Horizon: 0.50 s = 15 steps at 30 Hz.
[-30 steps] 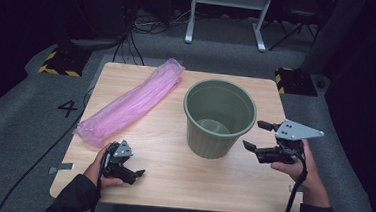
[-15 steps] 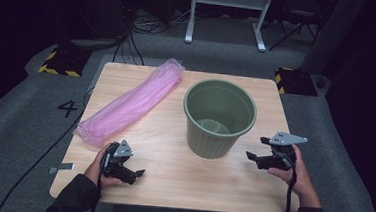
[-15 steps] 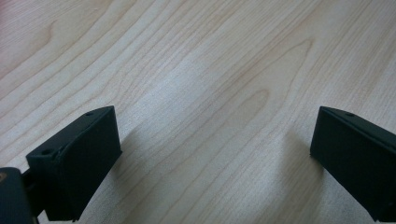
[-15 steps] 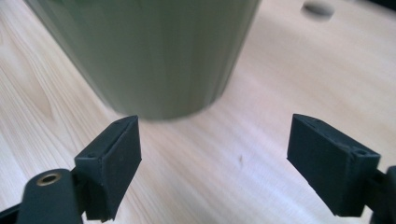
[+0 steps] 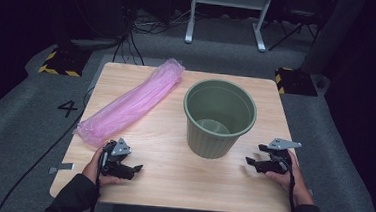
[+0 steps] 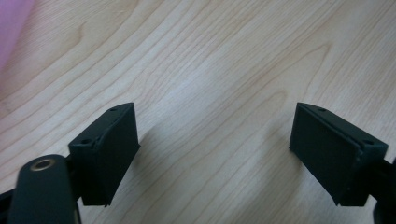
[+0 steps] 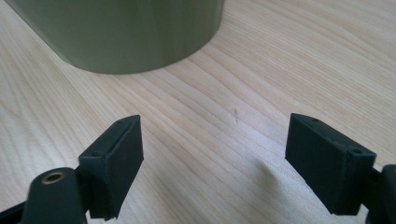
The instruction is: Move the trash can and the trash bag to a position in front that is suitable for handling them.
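The right gripper (image 5: 254,155) now sits low over the table (image 5: 170,182), down from where it hung above the near right corner a second ago, and its jaws stand wide apart with only bare wood between them in the right gripper view. That drop likely means the person is settling this tool to a working height beside the green bucket (image 5: 219,117), perhaps to take hold of its wall or steady it; no contact is made yet. From this gripper the bucket lies just ahead and a little to one side, near but apart, upright and open-topped, its base (image 7: 116,32) filling the far edge of the right gripper view. The left gripper (image 5: 134,170) has kept its place at the near left of the table, and its jaws have just been closing a little, yet they remain spread with nothing between them, as the left gripper view shows over plain wood. Beyond and outward from this tool, near it but not touching, lies the end of the pink plastic bag roll (image 5: 131,102), which stretches away diagonally toward the far edge, well apart from the bucket's left side.
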Motion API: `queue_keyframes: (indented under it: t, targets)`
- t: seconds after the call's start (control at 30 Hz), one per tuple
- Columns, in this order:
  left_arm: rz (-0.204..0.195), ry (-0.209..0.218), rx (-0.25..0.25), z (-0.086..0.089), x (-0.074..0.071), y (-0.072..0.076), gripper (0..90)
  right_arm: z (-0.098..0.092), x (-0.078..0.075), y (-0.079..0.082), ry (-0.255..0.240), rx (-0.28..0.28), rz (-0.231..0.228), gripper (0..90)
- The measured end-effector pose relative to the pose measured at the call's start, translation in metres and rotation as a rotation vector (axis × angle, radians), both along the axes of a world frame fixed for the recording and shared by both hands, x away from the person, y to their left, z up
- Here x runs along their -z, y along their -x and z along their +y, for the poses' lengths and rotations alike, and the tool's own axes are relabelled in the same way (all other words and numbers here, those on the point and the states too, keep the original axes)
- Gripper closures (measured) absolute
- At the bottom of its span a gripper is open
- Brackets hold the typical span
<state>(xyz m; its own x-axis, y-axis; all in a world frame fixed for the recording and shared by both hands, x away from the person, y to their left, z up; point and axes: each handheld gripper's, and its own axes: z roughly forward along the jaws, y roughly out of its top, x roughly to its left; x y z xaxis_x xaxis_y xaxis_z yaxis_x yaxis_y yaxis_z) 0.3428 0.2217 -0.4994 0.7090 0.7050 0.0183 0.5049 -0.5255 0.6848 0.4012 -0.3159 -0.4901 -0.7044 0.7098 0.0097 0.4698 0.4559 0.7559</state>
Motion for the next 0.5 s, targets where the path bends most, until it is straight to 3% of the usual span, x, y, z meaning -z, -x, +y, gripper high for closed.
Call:
queue_keyframes:
  t: [0.23,0.4,0.5]
  targets:
    - [-0.021,0.001,-0.052,0.014,-0.005,0.004,16.3,-0.001,0.005,-0.001,-0.007,0.004,0.018,19.9]
    - [-0.042,-0.048,-0.107,0.020,-0.008,0.005,16.6,0.001,0.011,-0.002,0.031,0.008,0.018,23.0]
    - [-0.048,-0.057,-0.112,0.022,-0.009,0.005,17.1,0.001,0.011,-0.002,0.018,0.016,0.018,23.0]
